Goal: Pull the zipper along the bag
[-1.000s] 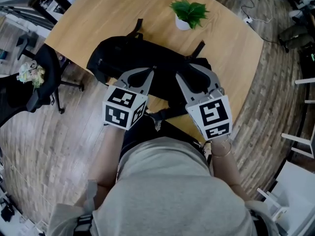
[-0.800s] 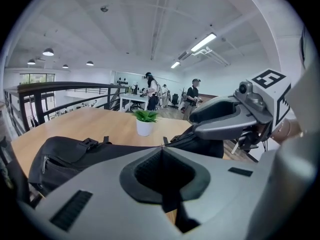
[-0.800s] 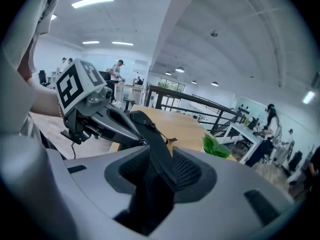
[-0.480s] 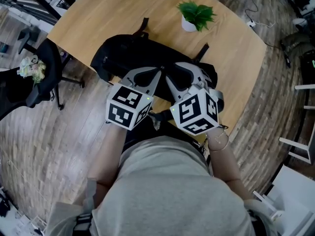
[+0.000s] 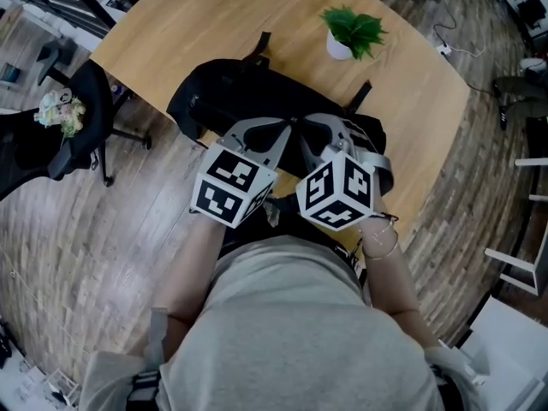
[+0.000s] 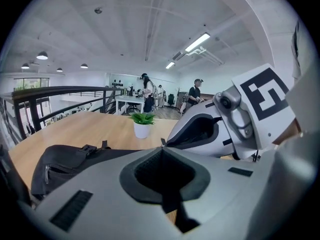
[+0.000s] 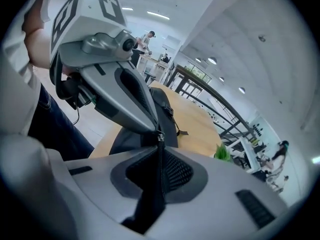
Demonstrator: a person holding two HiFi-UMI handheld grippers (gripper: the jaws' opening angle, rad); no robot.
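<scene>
The right gripper has just been closing its jaws, which now pinch the zipper pull, a dark strip with a small metal end at their tip. A second ago it stood open, apart from the left gripper; it has since rolled and swung in tip to tip. The left gripper's jaws are together, seemingly on a pinch of the black bag lying on the table. The grasp looks made; pulling can start.
</scene>
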